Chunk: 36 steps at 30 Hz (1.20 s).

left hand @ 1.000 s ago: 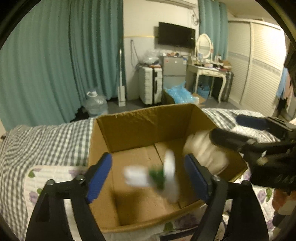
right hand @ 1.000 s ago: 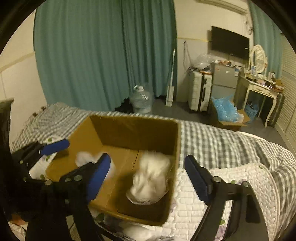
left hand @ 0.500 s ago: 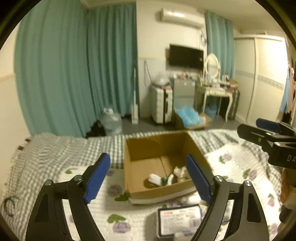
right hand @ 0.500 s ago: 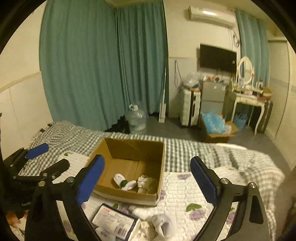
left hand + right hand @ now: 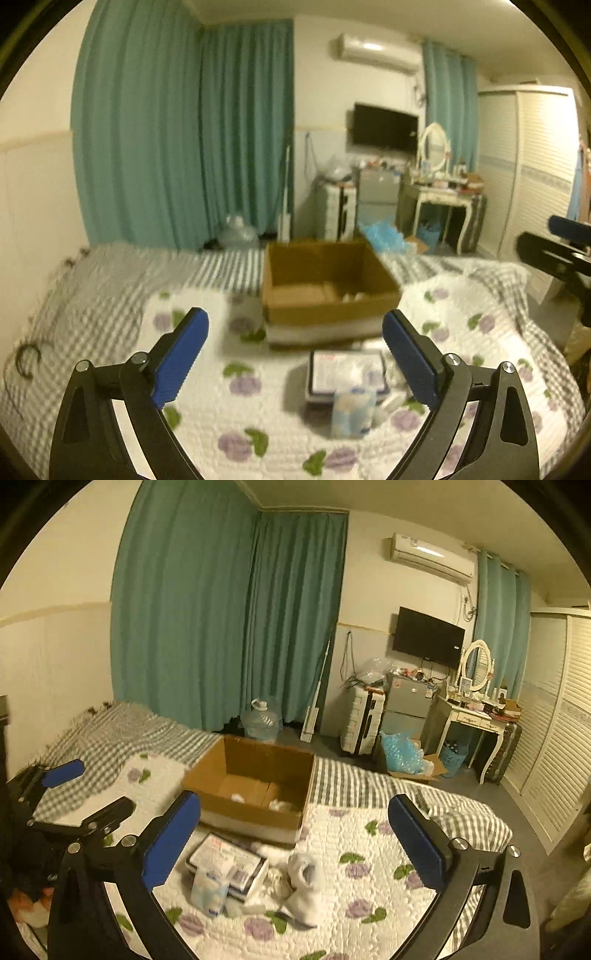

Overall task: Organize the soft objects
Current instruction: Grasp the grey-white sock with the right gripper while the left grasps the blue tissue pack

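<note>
Both grippers are held above the bed with nothing between their blue pads. The left gripper has its jaws spread wide, and the right gripper is just as wide open; each shows at the edge of the other's view.

Nearest, on the floral quilt, lies a small pale blue packet, leaning on the near edge of a flat printed box. Just right of that box sits a white plush toy, slumped on the quilt, with some smaller white bits beside it that are too blurred to name. In the left view the same packet and flat box are smeared by blur.

Beyond them stands an open carton, resting on the quilt, its near wall just behind the flat box. Inside, on its floor, are 2 small white soft things, one near the middle and one toward the right wall; what they are I cannot tell. The left view shows the carton from lower, with only a pale scrap visible inside.

Behind the carton the grey checked blanket covers the far side of the bed. Farther off stand a water jug, teal curtains, a white suitcase and a wall TV.
</note>
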Tool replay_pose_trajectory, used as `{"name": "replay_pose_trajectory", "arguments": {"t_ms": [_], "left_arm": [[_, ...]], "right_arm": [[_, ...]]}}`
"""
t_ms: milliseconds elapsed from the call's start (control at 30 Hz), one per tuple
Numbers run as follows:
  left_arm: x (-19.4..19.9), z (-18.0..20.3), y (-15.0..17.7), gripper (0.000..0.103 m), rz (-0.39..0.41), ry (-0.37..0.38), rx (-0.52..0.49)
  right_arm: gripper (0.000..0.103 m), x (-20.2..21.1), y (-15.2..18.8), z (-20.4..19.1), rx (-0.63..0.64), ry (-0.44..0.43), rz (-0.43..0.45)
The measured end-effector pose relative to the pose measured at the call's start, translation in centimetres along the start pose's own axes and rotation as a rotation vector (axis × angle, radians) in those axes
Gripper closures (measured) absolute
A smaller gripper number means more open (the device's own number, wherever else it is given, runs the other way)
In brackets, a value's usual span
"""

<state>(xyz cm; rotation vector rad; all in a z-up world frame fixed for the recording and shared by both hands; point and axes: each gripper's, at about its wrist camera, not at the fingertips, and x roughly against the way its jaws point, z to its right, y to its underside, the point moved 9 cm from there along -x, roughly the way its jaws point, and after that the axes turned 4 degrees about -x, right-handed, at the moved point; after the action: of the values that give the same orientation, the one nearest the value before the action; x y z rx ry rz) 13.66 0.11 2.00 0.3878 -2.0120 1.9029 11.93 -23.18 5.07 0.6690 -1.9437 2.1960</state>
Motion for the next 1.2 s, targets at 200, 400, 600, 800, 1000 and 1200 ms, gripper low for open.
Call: {"name": "replay_pose_trajectory", "arguments": {"t_ms": [200,400,600,800,1000,1200], "left_arm": [[-1.6,0.0,5.8,0.006,-0.097,-0.030,0.051],[-4.2,0.5,9.9,0.006,-0.174,-0.039,0.068],[-7.1,2.7,13.0,0.006,-0.263,0.012,0.064],[-8.7,6.4,15.3,0.007,-0.323,0.093,0.010],[-10.6,8.1,16.4,0.019,-0.359,0.103,-0.023],[-11.3,8.1,16.4,0.049,-0.368,0.154,0.008]], "right_arm": [[0.001,-3.6,5.3,-0.3,-0.005,-0.043,-0.102],[0.001,-8.5,9.9,0.4,0.022,-0.035,-0.195],[0.001,-14.0,13.6,1.5,0.017,-0.051,-0.288],[0.001,-18.0,17.4,3.3,-0.022,-0.061,-0.384],[0.018,-20.2,19.3,4.3,-0.106,-0.120,-0.457],[0.061,-21.1,20.6,4.0,-0.110,-0.124,-0.514]]}}
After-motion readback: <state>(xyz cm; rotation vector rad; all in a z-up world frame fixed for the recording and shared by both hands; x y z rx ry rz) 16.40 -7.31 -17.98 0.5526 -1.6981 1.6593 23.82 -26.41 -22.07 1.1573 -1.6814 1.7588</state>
